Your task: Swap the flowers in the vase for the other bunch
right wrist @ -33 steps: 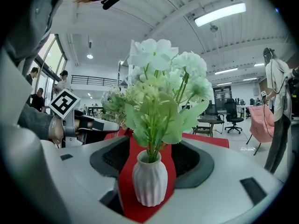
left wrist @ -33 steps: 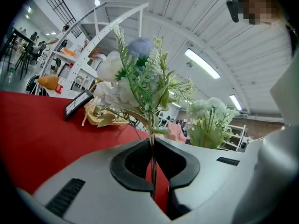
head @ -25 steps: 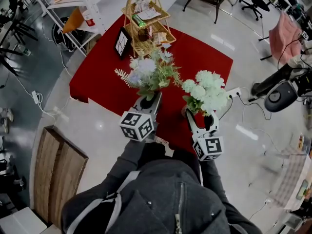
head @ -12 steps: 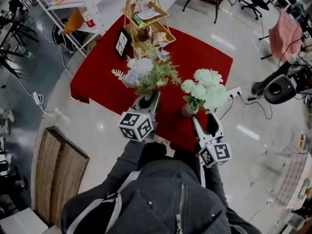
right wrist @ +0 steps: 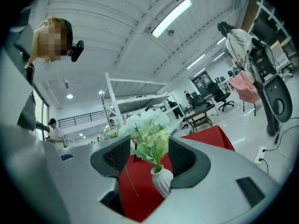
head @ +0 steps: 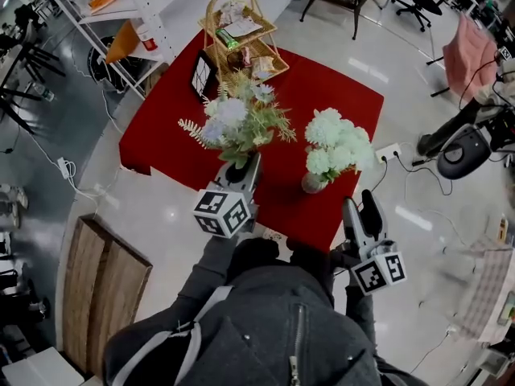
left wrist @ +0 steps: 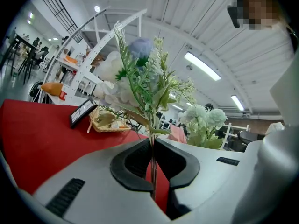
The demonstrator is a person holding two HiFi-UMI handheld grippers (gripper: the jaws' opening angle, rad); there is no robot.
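Ribbed vase (right wrist: 162,181) (matt red cloth (head: 338,103))

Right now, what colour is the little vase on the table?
The vase is white, ribbed; right gripper view shows it best.

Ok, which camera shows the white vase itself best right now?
The right gripper view: the white vase shows its neck and ribbed body up close, between the open jaws of the right tool. The head view shows only its lower body under the white flowers. The left gripper view shows those flowers but not the vase.

The white flowers (head: 336,141) hide the vase's (head: 312,184) mouth from above.
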